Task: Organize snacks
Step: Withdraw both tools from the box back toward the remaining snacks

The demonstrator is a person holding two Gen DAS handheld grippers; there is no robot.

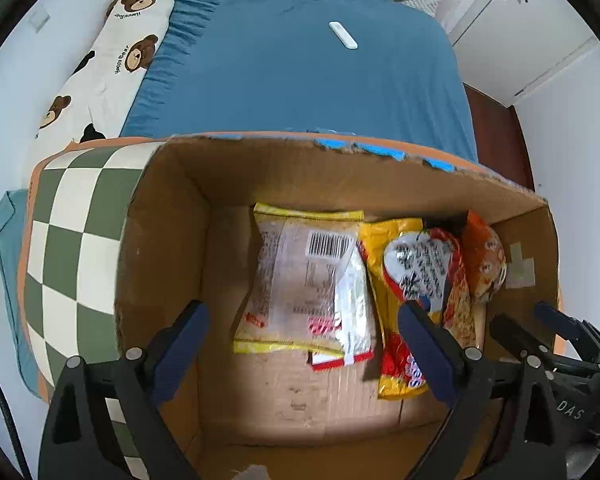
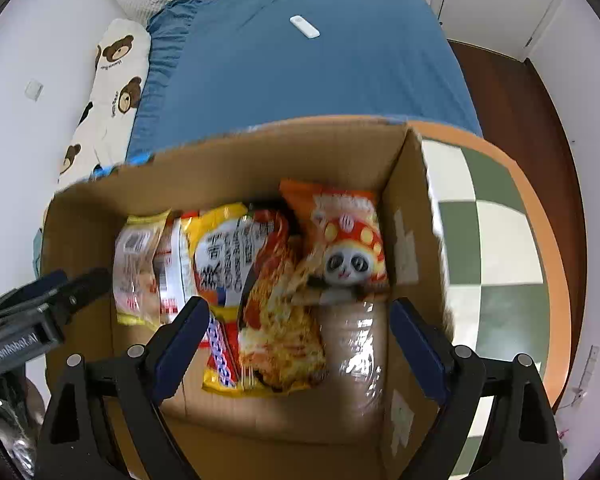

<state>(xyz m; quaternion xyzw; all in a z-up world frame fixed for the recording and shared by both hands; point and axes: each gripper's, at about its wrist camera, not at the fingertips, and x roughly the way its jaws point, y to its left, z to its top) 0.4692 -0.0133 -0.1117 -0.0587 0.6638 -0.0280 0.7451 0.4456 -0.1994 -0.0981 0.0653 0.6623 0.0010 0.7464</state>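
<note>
An open cardboard box stands on a checkered table and holds several snack packets. In the left wrist view a clear packet with a barcode lies flat, with a yellow-red noodle packet beside it and an orange packet at the right wall. In the right wrist view the noodle packet lies in the middle and the orange panda packet leans at the back right. My left gripper is open and empty above the box. My right gripper is open and empty above the box.
The green-and-white checkered table has an orange rim. Behind it is a bed with a blue sheet, a white remote and a bear-print pillow. The right gripper shows at the left view's right edge.
</note>
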